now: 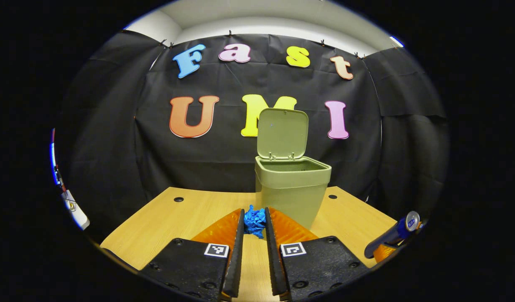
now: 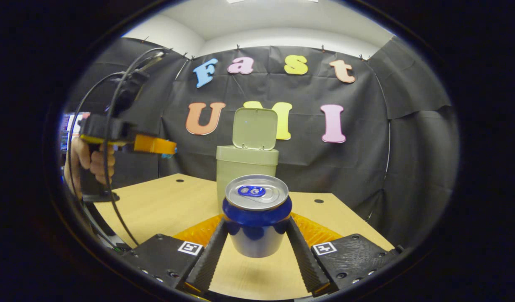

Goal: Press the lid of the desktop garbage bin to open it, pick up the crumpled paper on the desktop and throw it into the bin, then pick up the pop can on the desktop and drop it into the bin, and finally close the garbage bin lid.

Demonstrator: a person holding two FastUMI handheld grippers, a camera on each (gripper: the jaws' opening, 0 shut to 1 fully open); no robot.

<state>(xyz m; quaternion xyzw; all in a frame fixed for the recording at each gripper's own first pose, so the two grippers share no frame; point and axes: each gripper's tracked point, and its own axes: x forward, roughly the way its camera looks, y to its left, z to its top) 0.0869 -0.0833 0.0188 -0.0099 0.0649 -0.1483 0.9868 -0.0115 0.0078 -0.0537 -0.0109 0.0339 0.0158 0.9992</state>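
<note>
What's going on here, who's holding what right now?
A person is clearing a wooden table with a gripper in each hand. The left gripper is closed on a crumpled blue paper, held just in front of the green bin, whose lid stands open. The right gripper is clamped on a blue pop can, lifted clear of the table. Neither item has gone into the bin yet.
</note>
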